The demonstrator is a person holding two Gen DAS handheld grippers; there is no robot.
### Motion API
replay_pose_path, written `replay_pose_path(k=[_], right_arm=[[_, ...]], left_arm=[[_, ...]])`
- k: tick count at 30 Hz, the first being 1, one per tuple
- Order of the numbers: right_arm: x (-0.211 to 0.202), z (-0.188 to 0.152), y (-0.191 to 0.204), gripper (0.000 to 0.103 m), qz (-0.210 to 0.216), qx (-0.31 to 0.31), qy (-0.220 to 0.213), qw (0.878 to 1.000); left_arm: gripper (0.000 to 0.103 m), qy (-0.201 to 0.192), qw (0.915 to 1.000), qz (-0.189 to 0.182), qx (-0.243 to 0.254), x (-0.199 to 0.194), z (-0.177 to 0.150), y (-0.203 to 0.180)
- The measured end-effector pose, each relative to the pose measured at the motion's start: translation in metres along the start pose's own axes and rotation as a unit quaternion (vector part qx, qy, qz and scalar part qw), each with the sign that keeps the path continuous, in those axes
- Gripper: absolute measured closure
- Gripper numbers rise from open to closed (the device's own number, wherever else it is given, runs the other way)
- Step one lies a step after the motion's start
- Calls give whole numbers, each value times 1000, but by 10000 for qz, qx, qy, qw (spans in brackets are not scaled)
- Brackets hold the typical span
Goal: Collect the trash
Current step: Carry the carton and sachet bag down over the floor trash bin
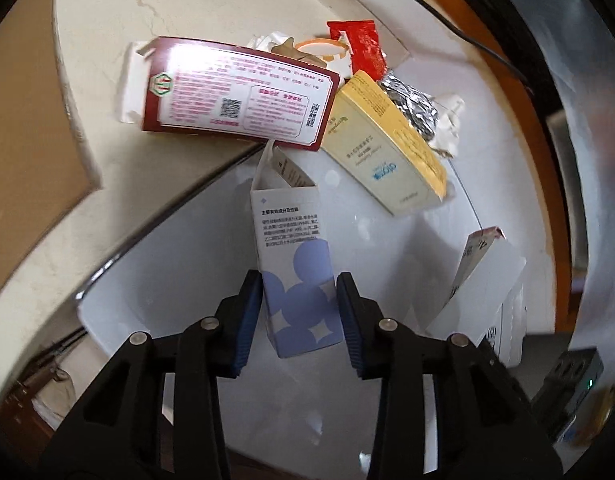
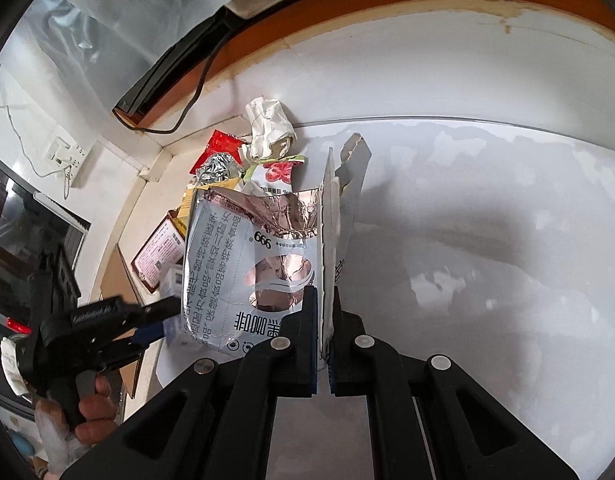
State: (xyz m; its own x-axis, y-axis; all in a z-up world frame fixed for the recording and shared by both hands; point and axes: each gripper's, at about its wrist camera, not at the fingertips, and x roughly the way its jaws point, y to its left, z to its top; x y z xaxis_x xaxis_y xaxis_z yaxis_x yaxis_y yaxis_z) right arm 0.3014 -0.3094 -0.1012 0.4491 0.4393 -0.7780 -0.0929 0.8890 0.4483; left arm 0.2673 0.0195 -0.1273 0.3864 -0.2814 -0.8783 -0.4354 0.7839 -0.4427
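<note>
Trash pile: maroon box [image 1: 235, 92], yellow-topped box [image 1: 387, 140], crumpled foil [image 1: 411, 108], red wrapper [image 1: 363, 46] and wadded paper [image 2: 269, 128] heaped at the far edge of the white tabletop [image 2: 487, 220].
Left gripper [image 1: 299, 304]: blue pads clamped on both sides of a small white carton with lilac circles [image 1: 295, 264], open flap pointing away.
Right gripper [image 2: 325, 316]: pinched tight on the edge of a torn silver pouch [image 2: 247, 264], which hangs to its left.
Hand [image 2: 91, 412]: wrapped around the left tool's handle.
</note>
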Motion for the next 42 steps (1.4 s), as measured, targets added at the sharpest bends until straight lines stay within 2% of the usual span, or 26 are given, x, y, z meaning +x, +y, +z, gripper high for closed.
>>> replay_pose_path(k=[5, 10, 15, 20, 25, 28, 31, 37, 42], right_arm=[[-23, -27, 5, 100, -89, 76, -147, 9998], [-46, -62, 23, 100, -229, 126, -358, 9990], [-68, -118, 54, 100, -465, 188, -585, 9970], [-84, -192, 87, 100, -770, 81, -806, 9937], [-84, -268, 110, 100, -935, -18, -641, 9936], [-78, -306, 121, 100, -1084, -228, -399, 9930], [-74, -346, 127, 100, -1324, -526, -150, 9897], [-39, -401, 102, 100, -1361, -629, 494, 9875], [34, -451, 50, 100, -1320, -459, 1145, 9835]], left_arm=[[69, 24, 9986, -157, 497, -20, -5, 7], [69, 91, 9909, -265, 1314, -50, -25, 17], [69, 61, 9756, -365, 2162, -82, -50, 37], [69, 56, 9537, -389, 2980, -101, -83, 58], [69, 179, 9357, -333, 3508, -106, -121, 80], [69, 296, 9269, -252, 3734, -101, -144, 92], [69, 433, 9218, -165, 3850, -89, -166, 103], [69, 831, 9233, 124, 3747, -40, -207, 131], [69, 1140, 9282, 488, 3509, 43, -244, 168]])
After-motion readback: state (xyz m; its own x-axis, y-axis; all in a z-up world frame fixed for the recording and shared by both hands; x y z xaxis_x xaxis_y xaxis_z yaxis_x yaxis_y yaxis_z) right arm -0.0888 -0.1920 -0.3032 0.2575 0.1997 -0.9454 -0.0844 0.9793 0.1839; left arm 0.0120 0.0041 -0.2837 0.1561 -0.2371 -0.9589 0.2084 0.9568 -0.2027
